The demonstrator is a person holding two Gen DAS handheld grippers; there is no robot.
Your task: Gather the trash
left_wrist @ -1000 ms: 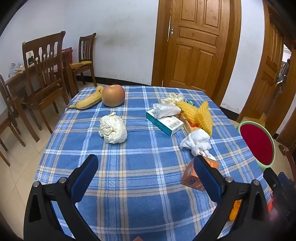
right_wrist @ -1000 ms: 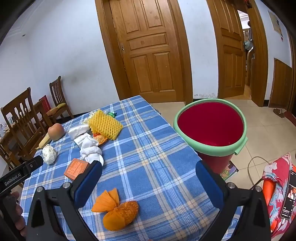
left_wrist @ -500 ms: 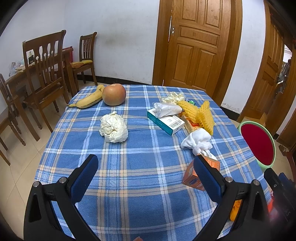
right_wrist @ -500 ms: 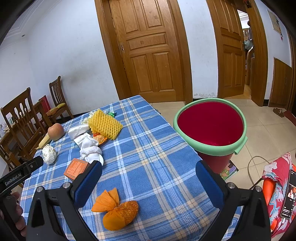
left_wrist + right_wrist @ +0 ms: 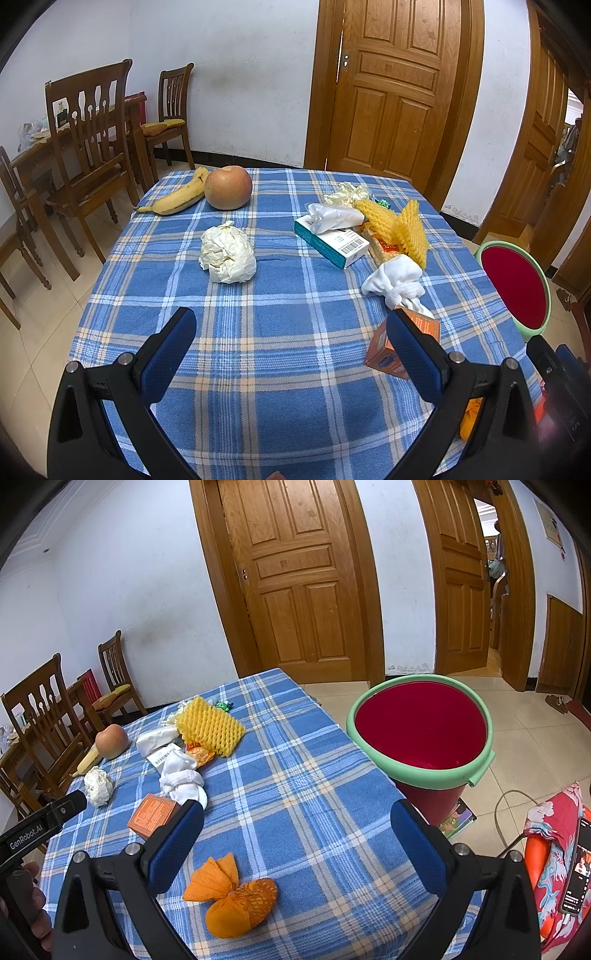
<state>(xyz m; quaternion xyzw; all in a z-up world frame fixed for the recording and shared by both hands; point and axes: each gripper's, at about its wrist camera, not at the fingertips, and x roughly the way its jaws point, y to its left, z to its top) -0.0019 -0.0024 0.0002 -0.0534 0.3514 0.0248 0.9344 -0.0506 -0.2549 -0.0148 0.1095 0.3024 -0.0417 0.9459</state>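
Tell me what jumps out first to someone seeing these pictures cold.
The red bucket with its green rim stands off the table's right edge, mouth open and nothing visible inside. On the blue plaid tablecloth, the yellow foam net sits in a litter cluster at the far side, with a crumpled paper ball apart on the left. An orange mesh bundle lies nearest, just ahead of the open right gripper.

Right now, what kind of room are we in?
Probably a dining room in someone's home. There is a table under a blue plaid tablecloth with a yellow banana and a reddish apple on it, dark wooden dining chairs by the white wall, and panelled wooden doors.
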